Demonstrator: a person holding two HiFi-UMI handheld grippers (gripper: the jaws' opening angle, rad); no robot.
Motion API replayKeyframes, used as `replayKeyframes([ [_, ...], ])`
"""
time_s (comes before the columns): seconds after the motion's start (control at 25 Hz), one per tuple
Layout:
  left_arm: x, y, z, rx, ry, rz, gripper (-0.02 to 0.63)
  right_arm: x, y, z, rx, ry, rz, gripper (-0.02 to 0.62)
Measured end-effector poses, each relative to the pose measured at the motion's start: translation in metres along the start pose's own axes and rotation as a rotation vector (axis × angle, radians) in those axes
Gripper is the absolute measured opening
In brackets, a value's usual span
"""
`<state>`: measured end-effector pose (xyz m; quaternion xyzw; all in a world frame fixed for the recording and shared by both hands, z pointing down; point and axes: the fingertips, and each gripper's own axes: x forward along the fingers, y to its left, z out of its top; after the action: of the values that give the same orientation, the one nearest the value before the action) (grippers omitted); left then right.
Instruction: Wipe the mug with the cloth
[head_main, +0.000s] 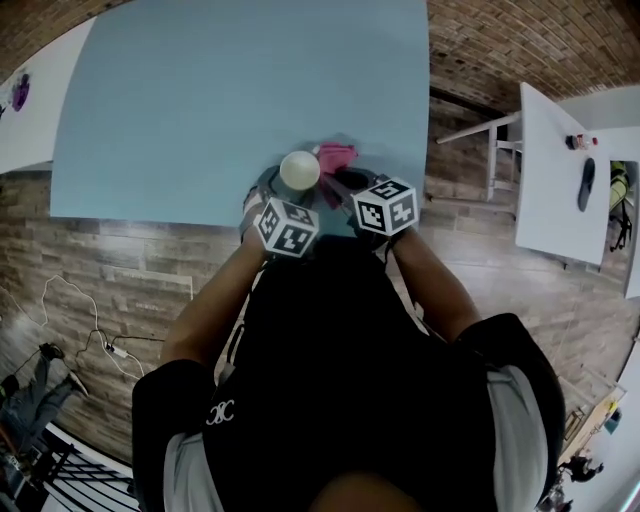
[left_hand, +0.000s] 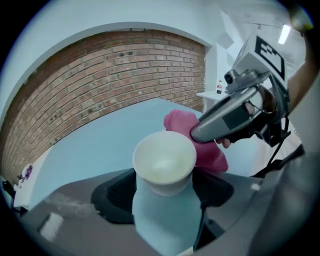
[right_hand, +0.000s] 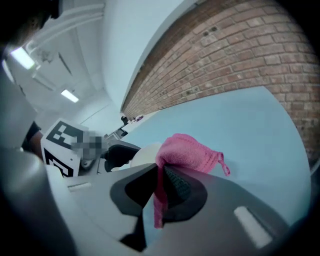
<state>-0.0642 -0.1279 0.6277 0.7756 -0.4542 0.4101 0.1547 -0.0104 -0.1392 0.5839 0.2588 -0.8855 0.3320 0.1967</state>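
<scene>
Evidently mid-wipe: left gripper (left_hand: 165, 200) grasped the mug (left_hand: 165, 160), right gripper (right_hand: 159, 187) clenched the cloth (right_hand: 187, 150) against it; rubbing its rim was due next.

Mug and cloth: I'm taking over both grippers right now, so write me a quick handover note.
Left gripper: shut on the white mug, held upright over the blue table near its front edge.
Right gripper: shut on the pink cloth, bunched at the mug's side by the rim.
Done: both in hand, cloth at the mug.
Left: wipe the mug; how much is wiped already cannot be told.
</scene>
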Motion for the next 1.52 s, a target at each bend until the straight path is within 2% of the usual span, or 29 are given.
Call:
replayKeyframes([
  [0.08,0.001,-0.001,0.001,-0.006,0.004,0.002,0.373,0.0,0.005,0.006,-0.06,0.019,0.034,0.04],
  [0.2,0.001,0.001,0.001,0.0,0.01,-0.004,0.373,0.008,-0.003,-0.003,-0.016,0.086,0.095,0.04],
  [0.28,0.002,0.002,0.0,0.005,0.015,-0.009,0.373,0.02,-0.013,-0.018,-0.03,0.157,0.093,0.04],
  [0.36,0.002,0.004,-0.001,0.009,0.018,-0.012,0.373,0.029,-0.018,-0.027,-0.12,0.214,0.077,0.04],
  [0.52,0.001,0.004,-0.003,0.019,0.018,-0.018,0.373,0.023,-0.007,-0.015,-0.427,0.24,0.084,0.04],
  [0.72,0.001,0.003,-0.001,0.032,0.025,-0.017,0.373,0.023,-0.01,-0.011,-0.552,0.307,0.148,0.04],
  [0.84,0.001,0.002,-0.002,0.016,0.028,-0.011,0.373,0.035,-0.02,-0.023,-0.56,0.354,0.131,0.04],
  [0.96,0.001,0.003,-0.003,-0.013,0.029,0.01,0.374,0.035,-0.019,-0.026,-0.504,0.349,0.13,0.04],
  [1.08,0.0,0.001,-0.003,-0.049,0.035,0.03,0.373,0.019,0.001,-0.033,-0.488,0.345,0.165,0.04],
  [1.2,0.001,-0.002,-0.001,-0.051,0.018,0.034,0.374,0.005,0.024,-0.038,-0.526,0.318,0.195,0.04],
  [1.36,-0.002,-0.007,-0.003,-0.001,-0.017,-0.018,0.395,0.008,0.019,-0.04,-0.531,0.307,0.169,0.04],
  [1.52,-0.01,-0.017,-0.009,0.048,-0.024,-0.092,0.417,0.011,0.004,-0.031,-0.522,0.283,0.096,0.04],
])
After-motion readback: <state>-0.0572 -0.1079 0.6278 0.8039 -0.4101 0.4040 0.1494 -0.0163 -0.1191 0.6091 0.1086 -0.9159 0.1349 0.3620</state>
